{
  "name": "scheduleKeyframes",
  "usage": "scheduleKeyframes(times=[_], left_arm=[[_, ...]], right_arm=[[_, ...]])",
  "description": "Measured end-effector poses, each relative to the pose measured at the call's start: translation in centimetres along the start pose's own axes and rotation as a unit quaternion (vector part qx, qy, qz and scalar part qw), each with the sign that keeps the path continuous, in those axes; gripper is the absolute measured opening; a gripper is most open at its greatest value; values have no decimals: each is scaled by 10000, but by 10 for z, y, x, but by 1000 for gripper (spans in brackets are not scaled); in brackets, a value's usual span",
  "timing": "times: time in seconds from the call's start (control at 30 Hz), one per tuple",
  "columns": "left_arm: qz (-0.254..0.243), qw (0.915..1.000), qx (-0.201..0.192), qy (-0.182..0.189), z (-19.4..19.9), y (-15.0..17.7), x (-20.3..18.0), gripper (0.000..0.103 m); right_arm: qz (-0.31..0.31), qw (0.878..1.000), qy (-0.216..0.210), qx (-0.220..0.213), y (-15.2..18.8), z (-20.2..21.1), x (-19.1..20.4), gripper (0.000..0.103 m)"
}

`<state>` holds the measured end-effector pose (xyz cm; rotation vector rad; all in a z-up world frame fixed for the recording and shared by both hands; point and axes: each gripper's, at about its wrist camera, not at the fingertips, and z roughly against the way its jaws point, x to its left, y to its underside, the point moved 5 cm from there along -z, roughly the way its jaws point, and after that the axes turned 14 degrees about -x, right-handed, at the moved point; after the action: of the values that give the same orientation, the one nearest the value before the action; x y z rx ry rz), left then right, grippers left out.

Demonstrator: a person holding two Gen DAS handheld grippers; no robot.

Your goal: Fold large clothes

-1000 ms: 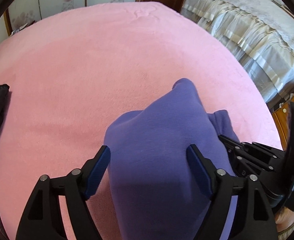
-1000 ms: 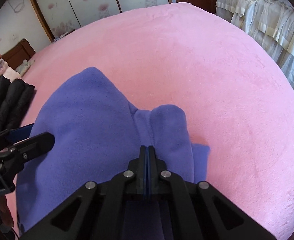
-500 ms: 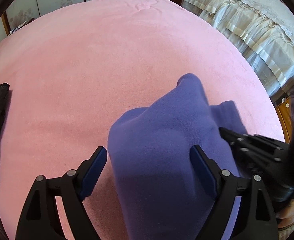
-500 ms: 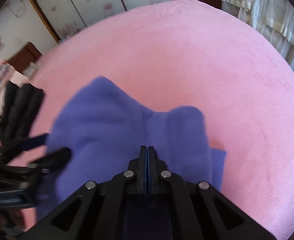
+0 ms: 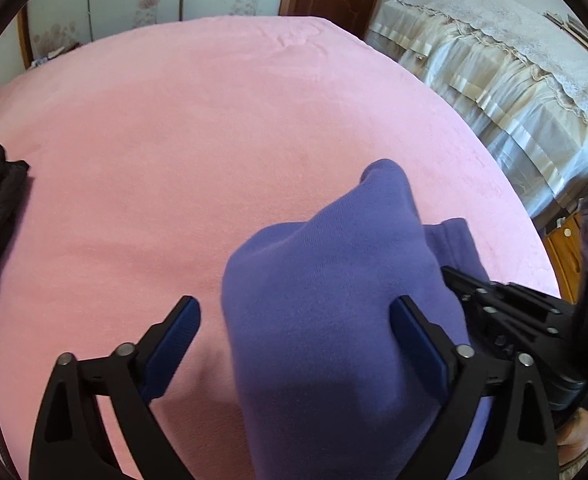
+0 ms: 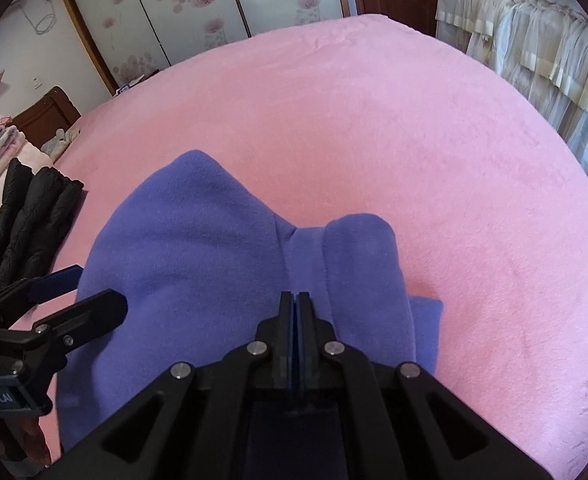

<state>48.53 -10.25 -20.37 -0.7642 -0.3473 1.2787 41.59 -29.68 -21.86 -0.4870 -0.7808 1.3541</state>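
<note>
- My right gripper (image 6: 297, 312) is pinched onto the bunched purple fleece garment (image 6: 198, 248), near edge of the pink plush bedspread (image 6: 374, 120).
- My left gripper (image 5: 294, 332) gapes astride it — gripping nothing.
- Mid-fold, I judge; next: left takes an edge.

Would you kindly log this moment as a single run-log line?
task: fold large clothes | left gripper: open, straddling purple garment | right gripper: shut on purple garment | surface: pink blanket | aside: black jacket
</note>
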Motion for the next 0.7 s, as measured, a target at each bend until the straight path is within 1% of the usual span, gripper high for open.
scheduleKeyframes(times=[0.07,0.13,0.17,0.2,0.23,0.3,0.37,0.4,0.53,0.6,0.7], left_arm=[[-23,10000,-9,-58,8,-2,1,100],[-23,10000,37,-57,16,-4,0,102],[-45,10000,47,-64,20,-5,-1,102],[-77,9999,37,-73,24,-6,-2,102],[-121,9999,12,-80,30,-6,-4,102],[-240,9996,-52,-113,48,-6,-7,102],[-294,9995,-95,-109,62,-9,-10,102],[-315,9994,-113,-127,69,-10,-11,102],[-290,9992,-221,-163,103,-18,-16,102],[-308,9989,-321,-170,124,-21,-18,102],[-553,9970,-435,-311,155,-22,-22,102]], right_arm=[[-161,9998,-72,-2,-3,11,-1,3],[-273,9995,-137,-5,-6,25,-2,6],[-264,9995,-161,-13,-8,31,-1,10],[-222,9996,-190,-37,-9,40,1,15],[-159,9996,-205,-67,-10,49,3,19],[-22,9998,-165,-140,-11,63,8,36],[29,9995,-174,-248,-11,83,11,45],[19,9994,-199,-272,-11,90,12,48],[-154,9987,-330,-344,-10,126,7,54],[-321,9980,-385,-389,-12,147,1,62],[-465,9969,-432,-467,-15,175,-5,65]])
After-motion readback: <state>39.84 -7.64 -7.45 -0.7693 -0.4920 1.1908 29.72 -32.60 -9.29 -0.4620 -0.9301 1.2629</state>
